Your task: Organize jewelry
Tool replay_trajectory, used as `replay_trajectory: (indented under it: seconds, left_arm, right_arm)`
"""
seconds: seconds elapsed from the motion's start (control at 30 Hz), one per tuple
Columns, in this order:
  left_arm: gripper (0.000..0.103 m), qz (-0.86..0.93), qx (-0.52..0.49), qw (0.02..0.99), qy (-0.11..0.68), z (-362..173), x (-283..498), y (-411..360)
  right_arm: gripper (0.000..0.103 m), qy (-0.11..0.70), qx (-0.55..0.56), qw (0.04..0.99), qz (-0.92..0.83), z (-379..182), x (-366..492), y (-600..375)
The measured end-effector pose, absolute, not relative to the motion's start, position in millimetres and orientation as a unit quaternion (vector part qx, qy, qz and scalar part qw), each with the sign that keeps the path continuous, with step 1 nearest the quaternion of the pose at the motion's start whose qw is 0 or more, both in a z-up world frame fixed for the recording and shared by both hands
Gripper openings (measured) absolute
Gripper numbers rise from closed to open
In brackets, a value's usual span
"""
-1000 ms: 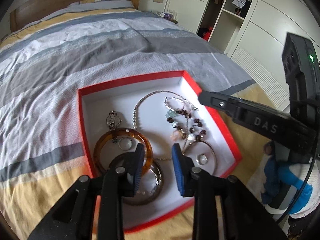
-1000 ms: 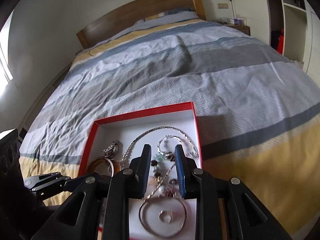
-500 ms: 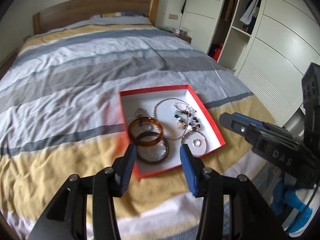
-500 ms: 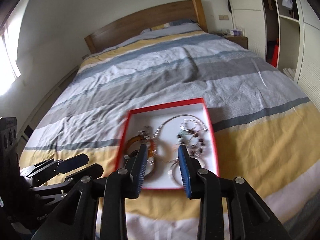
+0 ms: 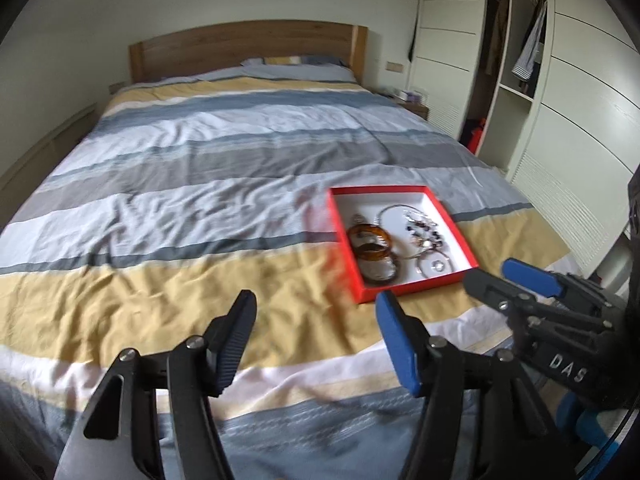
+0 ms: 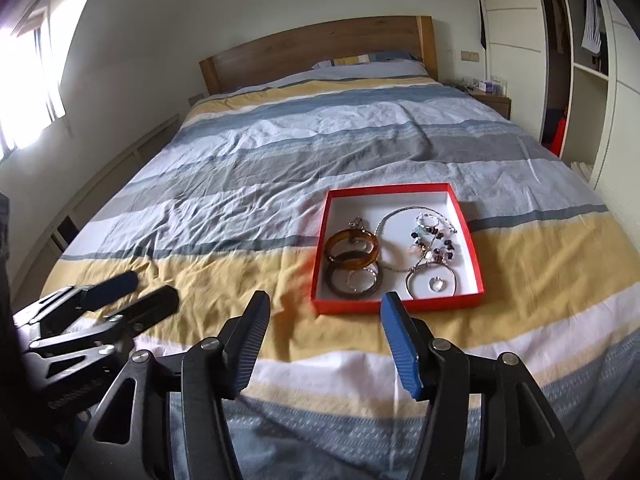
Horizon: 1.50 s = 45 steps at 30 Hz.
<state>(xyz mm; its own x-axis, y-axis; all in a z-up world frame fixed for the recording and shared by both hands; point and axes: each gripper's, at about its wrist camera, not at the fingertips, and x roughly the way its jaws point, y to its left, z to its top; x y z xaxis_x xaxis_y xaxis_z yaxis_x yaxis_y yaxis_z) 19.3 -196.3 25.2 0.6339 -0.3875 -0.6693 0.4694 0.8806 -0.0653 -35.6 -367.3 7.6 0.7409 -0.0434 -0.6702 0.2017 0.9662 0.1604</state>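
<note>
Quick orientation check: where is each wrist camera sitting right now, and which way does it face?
Left wrist view: on the left gripper, facing up the bed toward the headboard; red box ahead-right; right gripper at the right edge.
Right wrist view: on the right gripper, same heading; red box just ahead; left gripper lower left.
Shared: bed, box of jewelry, both grippers open and empty, fingers having just spread.

Left view: from the bed's (image 5: 168,184) foot, facing the headboard (image 5: 248,50), tray (image 5: 471,258) at 2 o'clock.
Right view: same direction, tray (image 6: 478,276) at 1 o'clock.
Shared: bed, tray, headboard.
</note>
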Motion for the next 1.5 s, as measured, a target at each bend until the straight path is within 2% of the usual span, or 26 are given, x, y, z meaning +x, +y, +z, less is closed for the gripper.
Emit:
replay_trajectory:
  seconds: [0.03, 0.13, 0.23, 0.33, 0.37, 0.93, 1.5]
  left_arm:
    - [0.060, -0.234, 0.057, 0.904, 0.352, 27, 16, -188]
    - [0.063, -0.224, 0.054, 0.910, 0.345, 31, 8, -169]
    - [0.065, -0.197, 0.060, 0.922, 0.329, 37, -3, -151]
    - [0.065, -0.184, 0.057, 0.928, 0.318, 42, -9, -138]
    - [0.065, -0.180, 0.054, 0.930, 0.315, 43, -12, -132]
    - [0.065, -0.110, 0.034, 0.957, 0.266, 70, -49, -73]
    - [0.065, -0.076, 0.034, 0.960, 0.267, 72, -66, -56]
  right_arm:
    - [0.061, 0.353, 0.109, 0.927, -0.072, 9, -39, -362]
    - [0.082, 0.346, 0.100, 0.928, -0.094, 15, -47, -349]
    - [0.085, 0.338, 0.092, 0.930, -0.109, 19, -55, -336]
    - [0.101, 0.336, 0.087, 0.931, -0.112, 22, -61, -325]
    - [0.102, 0.333, 0.084, 0.932, -0.113, 23, -63, -322]
    - [0.103, 0.320, 0.054, 0.941, -0.096, 37, -90, -275]
    - [0.103, 0.299, 0.041, 0.948, -0.106, 52, -115, -267]
